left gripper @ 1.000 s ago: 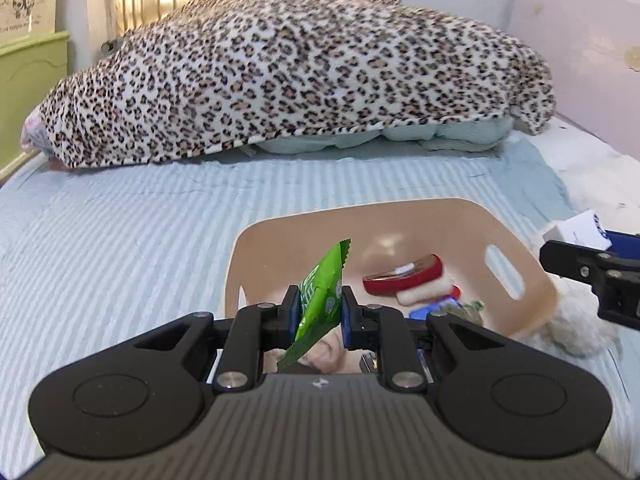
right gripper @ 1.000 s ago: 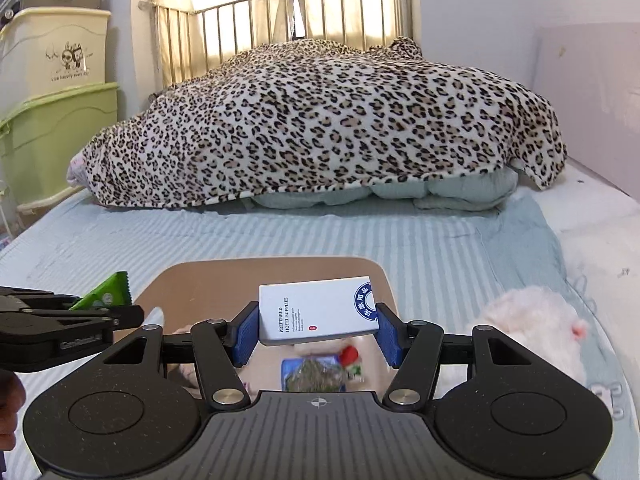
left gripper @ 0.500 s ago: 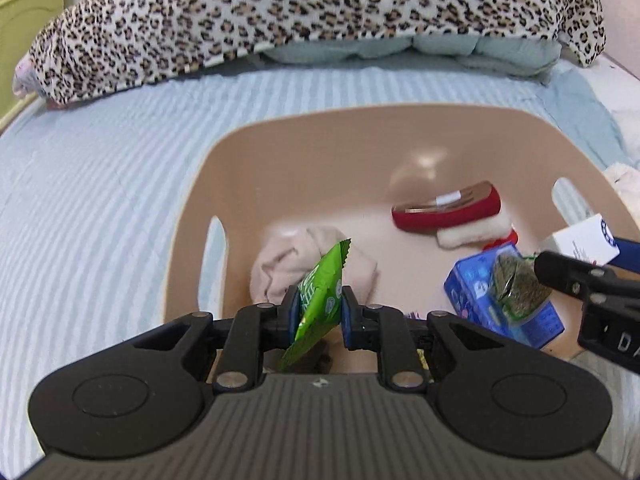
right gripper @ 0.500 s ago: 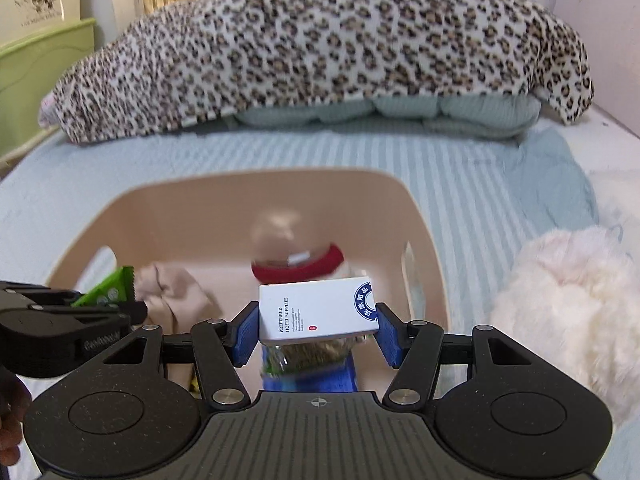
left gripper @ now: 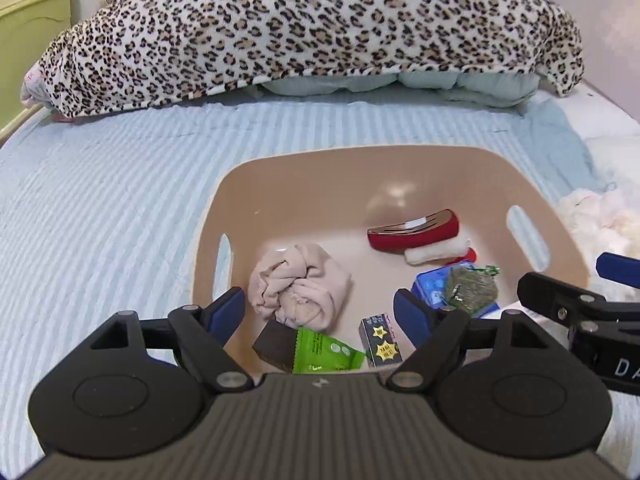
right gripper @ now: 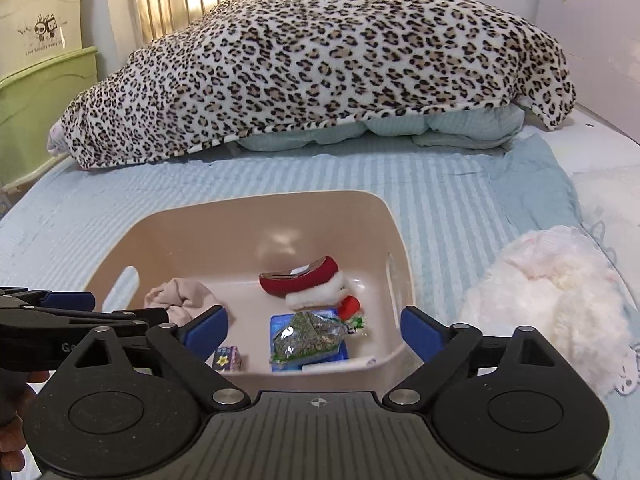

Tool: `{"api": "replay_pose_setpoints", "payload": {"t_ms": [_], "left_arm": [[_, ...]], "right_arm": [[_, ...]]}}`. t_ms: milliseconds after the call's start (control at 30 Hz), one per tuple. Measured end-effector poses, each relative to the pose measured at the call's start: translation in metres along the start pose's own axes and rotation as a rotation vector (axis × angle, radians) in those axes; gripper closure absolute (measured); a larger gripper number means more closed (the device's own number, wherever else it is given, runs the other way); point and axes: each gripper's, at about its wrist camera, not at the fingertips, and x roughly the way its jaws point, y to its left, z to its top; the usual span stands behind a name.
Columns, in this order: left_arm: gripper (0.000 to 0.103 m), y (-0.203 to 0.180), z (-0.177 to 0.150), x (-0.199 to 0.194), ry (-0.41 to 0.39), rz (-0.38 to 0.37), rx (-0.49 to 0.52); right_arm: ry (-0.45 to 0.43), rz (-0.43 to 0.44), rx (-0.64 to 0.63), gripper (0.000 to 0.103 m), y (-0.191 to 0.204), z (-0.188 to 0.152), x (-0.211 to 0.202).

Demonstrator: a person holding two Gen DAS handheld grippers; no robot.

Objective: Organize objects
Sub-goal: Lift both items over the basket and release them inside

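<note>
The left hand-held gripper [left gripper: 319, 312] is held with its blue-padded fingers [left gripper: 228, 307] spread wide and nothing between them, above the near edge of a beige plastic basket with slotted handles [left gripper: 304, 184]. The right hand-held gripper [right gripper: 315, 330] is likewise spread wide and empty, over the near right part of the same basket [right gripper: 192, 236].

The basket is set on a bed covered by a pale blue striped sheet [left gripper: 100, 216]. Inside it, a green foil snack packet [left gripper: 322, 354] is seen lying flat at the near edge, just beside a dark brown block [left gripper: 274, 346] on its left and a small black box printed with yellow stars [left gripper: 380, 344] on its right. A crumpled beige cloth [left gripper: 300, 284] is found just beyond the packet. On the right side, a clear bag of dried green herbs [left gripper: 472, 288] is laid on a blue rectangular packet [left gripper: 430, 286]; farther back, a red curved clip with a metallic top [left gripper: 414, 230] is placed against a white fluffy roll [left gripper: 438, 250]. At the near right edge of the basket, the thin edge of a white box [right gripper: 340, 364] is visible in the right wrist view.

A fluffy white plush toy [right gripper: 556, 304] is lying on the bed just right of the basket. A leopard-print blanket [right gripper: 320, 64] is heaped at the far end of the bed.
</note>
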Motion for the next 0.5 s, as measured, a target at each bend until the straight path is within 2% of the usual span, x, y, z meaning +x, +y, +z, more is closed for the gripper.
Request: {"api": "replay_pose_setpoints", "payload": {"t_ms": [133, 500], "left_arm": [[0.015, -0.001, -0.006, -0.018, -0.023, 0.022, 0.015], [0.015, 0.012, -0.033, -0.061, -0.043, 0.003, 0.018]], "right_arm": [[-0.012, 0.001, 0.009, 0.004, 0.001, -0.005, -0.02], [-0.025, 0.015, 0.03, 0.0, 0.007, -0.028, -0.071]]}}
